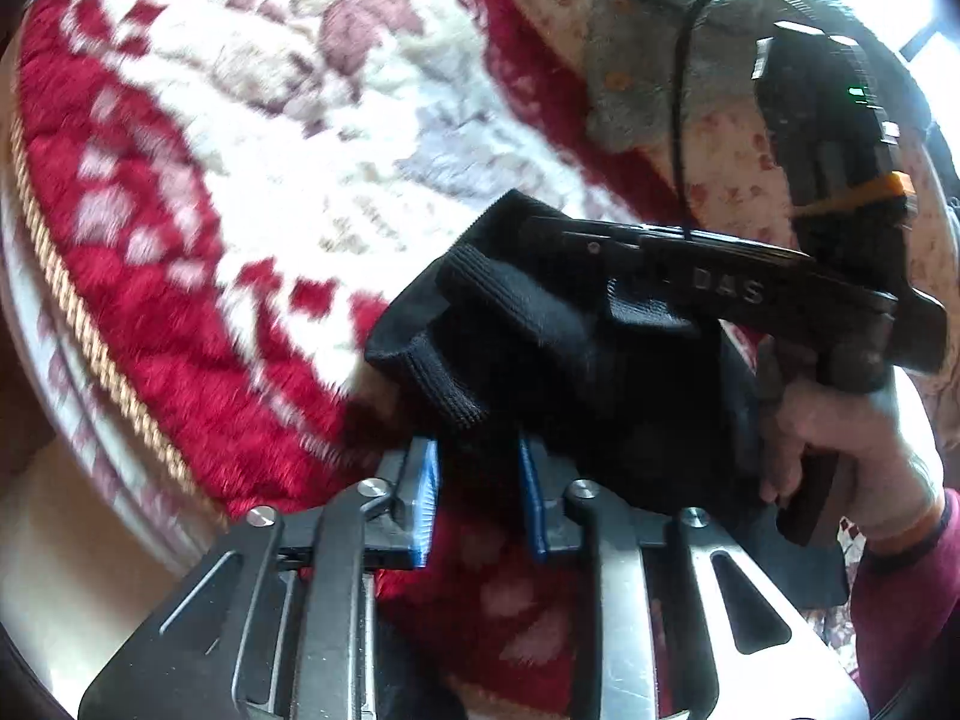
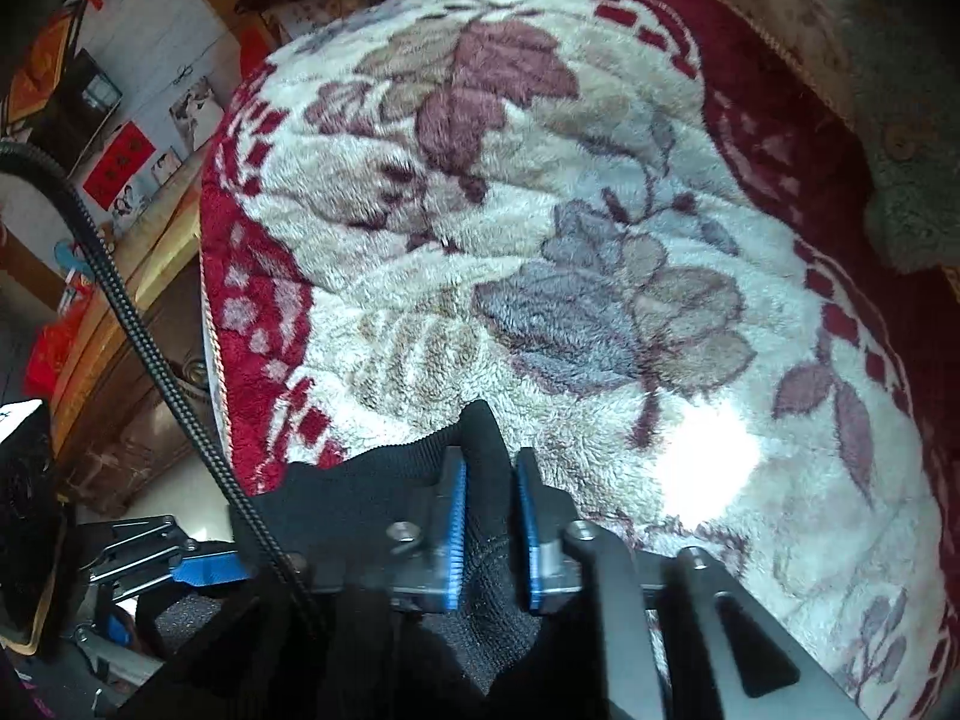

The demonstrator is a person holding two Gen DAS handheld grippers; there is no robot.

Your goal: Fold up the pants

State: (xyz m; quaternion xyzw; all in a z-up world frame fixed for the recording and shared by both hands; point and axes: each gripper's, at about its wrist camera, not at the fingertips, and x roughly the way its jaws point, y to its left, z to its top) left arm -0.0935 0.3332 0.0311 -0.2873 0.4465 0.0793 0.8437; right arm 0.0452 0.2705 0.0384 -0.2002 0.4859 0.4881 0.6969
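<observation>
Black knit pants (image 1: pixel 540 348) hang bunched above a red and white floral blanket (image 1: pixel 252 168). My left gripper (image 1: pixel 480 480) has its blue pads on either side of a fold of the black cloth and grips it. In the left wrist view the right gripper (image 1: pixel 750 276) reaches in from the right, held by a hand (image 1: pixel 852 438), over the same bundle. In the right wrist view my right gripper (image 2: pixel 489 516) is shut on a ribbed edge of the pants (image 2: pixel 474 438), lifted over the blanket (image 2: pixel 540 210). The left gripper shows at lower left (image 2: pixel 204 564).
A grey-green cloth (image 1: pixel 648 48) lies at the blanket's far edge. A black cable (image 2: pixel 138 324) runs down the left side of the right wrist view. Wooden furniture (image 2: pixel 120 348) and a wall with red posters (image 2: pixel 120 168) stand beyond the bed's left edge.
</observation>
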